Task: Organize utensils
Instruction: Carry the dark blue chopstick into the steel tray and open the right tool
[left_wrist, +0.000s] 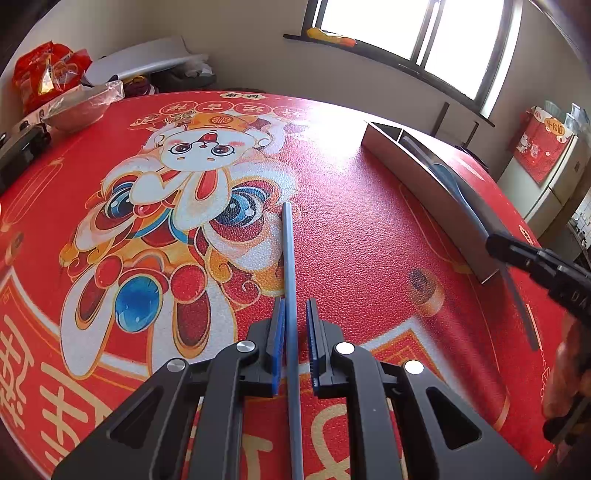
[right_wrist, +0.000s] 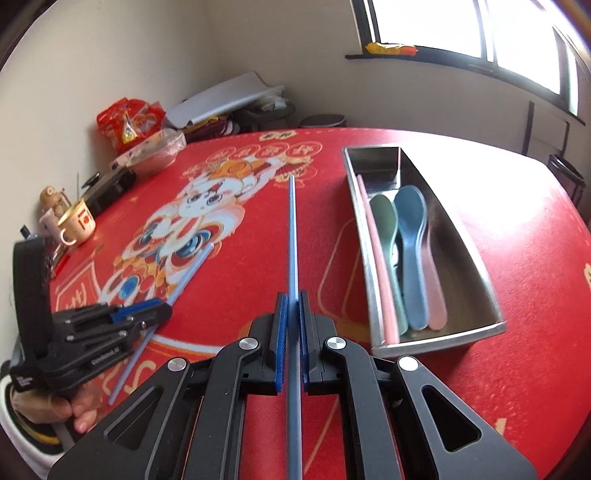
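A light blue chopstick (left_wrist: 289, 258) lies on the red table mat (left_wrist: 351, 229), running between the open jaws of my left gripper (left_wrist: 295, 314); the pads stand apart from it. It also shows in the right wrist view (right_wrist: 184, 284), under the left gripper (right_wrist: 147, 312). My right gripper (right_wrist: 293, 301) is shut on a second blue chopstick (right_wrist: 293, 229) and holds it above the mat, left of the steel tray (right_wrist: 480, 266). The tray holds a green spoon (right_wrist: 384, 221), a blue spoon (right_wrist: 410, 236), a pink spoon (right_wrist: 436, 295) and a pink chopstick (right_wrist: 376, 254).
The tray's side wall (left_wrist: 424, 184) stands at the right in the left wrist view, with the right gripper's body (left_wrist: 535, 266) beside it. A cup (right_wrist: 79, 225), a covered bowl (right_wrist: 155, 151), a red bag (right_wrist: 127, 122) and a black device (right_wrist: 110, 186) line the table's far left edge.
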